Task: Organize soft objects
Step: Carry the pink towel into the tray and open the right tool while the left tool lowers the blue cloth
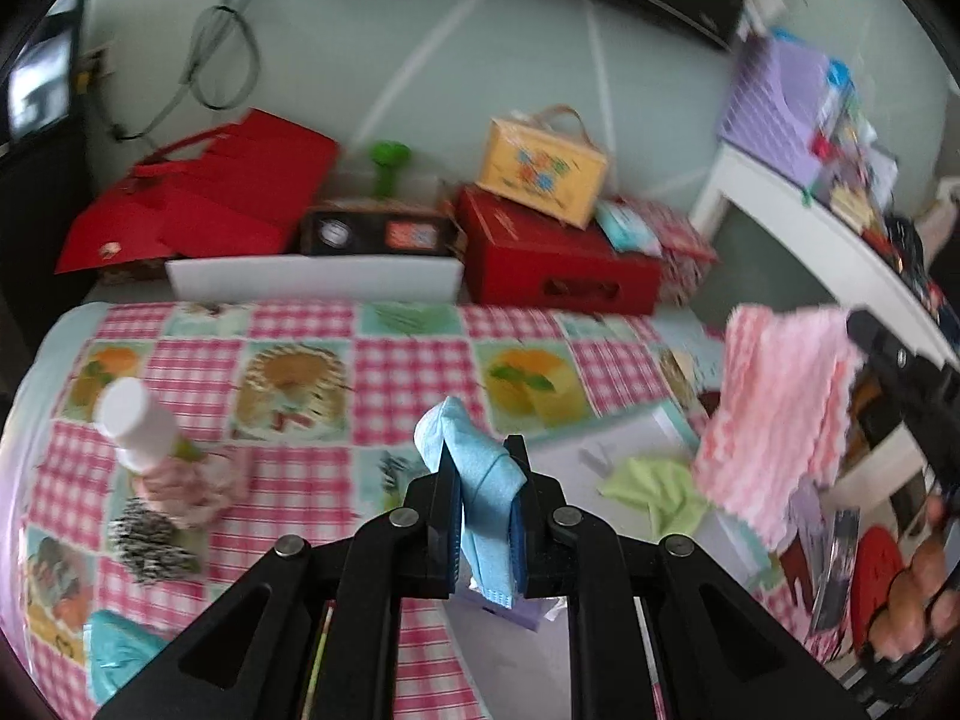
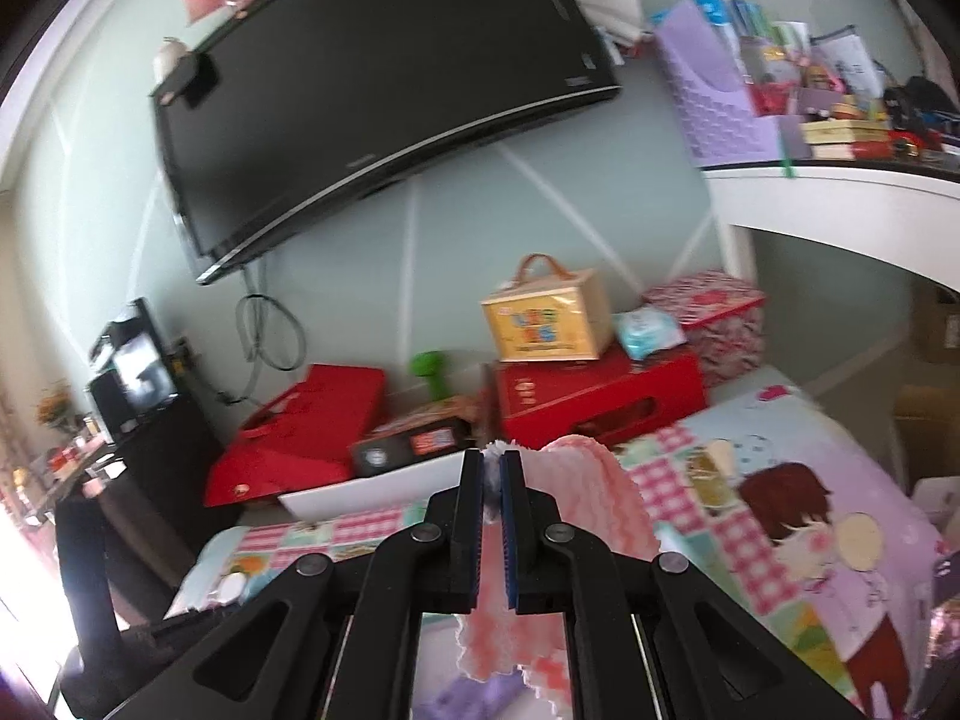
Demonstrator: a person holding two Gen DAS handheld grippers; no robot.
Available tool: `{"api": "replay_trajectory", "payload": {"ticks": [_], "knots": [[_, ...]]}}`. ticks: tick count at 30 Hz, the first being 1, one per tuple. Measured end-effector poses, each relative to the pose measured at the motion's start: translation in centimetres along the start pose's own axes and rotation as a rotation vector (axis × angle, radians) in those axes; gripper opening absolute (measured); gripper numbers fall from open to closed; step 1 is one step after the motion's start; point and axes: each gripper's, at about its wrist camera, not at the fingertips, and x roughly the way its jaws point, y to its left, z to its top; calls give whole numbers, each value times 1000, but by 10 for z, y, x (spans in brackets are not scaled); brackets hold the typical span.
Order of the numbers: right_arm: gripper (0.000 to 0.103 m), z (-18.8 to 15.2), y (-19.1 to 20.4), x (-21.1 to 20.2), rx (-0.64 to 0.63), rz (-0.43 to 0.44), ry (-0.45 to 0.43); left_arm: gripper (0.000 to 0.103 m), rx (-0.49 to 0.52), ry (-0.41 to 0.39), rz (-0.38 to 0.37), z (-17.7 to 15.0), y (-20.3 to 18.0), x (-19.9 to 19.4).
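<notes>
My left gripper (image 1: 480,453) is shut on a light blue cloth (image 1: 474,468), folded and sticking up between the pads above the checked tablecloth. A pink and white cloth (image 1: 774,420) hangs in the air at the right of the left wrist view, held by my right gripper, whose black body shows at the frame's edge with a hand below it. In the right wrist view my right gripper (image 2: 492,468) is shut on that pink cloth (image 2: 585,480), which drapes over its right finger and hangs beneath. A green cloth (image 1: 654,483) lies on a white surface.
On the checked tablecloth (image 1: 390,360) sit a white bottle (image 1: 138,426), a pink bundle (image 1: 198,486), a speckled item (image 1: 150,540) and a teal bag (image 1: 114,654). A white tray (image 1: 312,279), red boxes (image 1: 558,258) and a yellow case (image 1: 540,165) line the far edge. A TV (image 2: 372,90) hangs above.
</notes>
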Motion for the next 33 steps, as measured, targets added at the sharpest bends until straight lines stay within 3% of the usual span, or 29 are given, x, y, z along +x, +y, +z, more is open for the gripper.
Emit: {"api": "replay_trajectory", "payload": {"ticks": [4, 11, 14, 22, 30, 33], "knots": [[6, -3, -14, 13, -5, -81, 31, 13, 51, 41, -33, -8, -21, 23], [6, -18, -28, 42, 27, -71, 119, 13, 67, 76, -102, -17, -34, 47], [6, -28, -26, 55, 21, -71, 161, 13, 60, 120, -93, -23, -31, 65], [6, -80, -33, 123, -52, -193, 448, 13, 23, 248, -55, -41, -17, 104], [8, -102, -48, 134, -32, -255, 562, 14, 0, 282, -14, -42, -9, 114], [8, -103, -47, 136, -45, -272, 580, 20, -5, 293, -1, -43, -7, 117]]}}
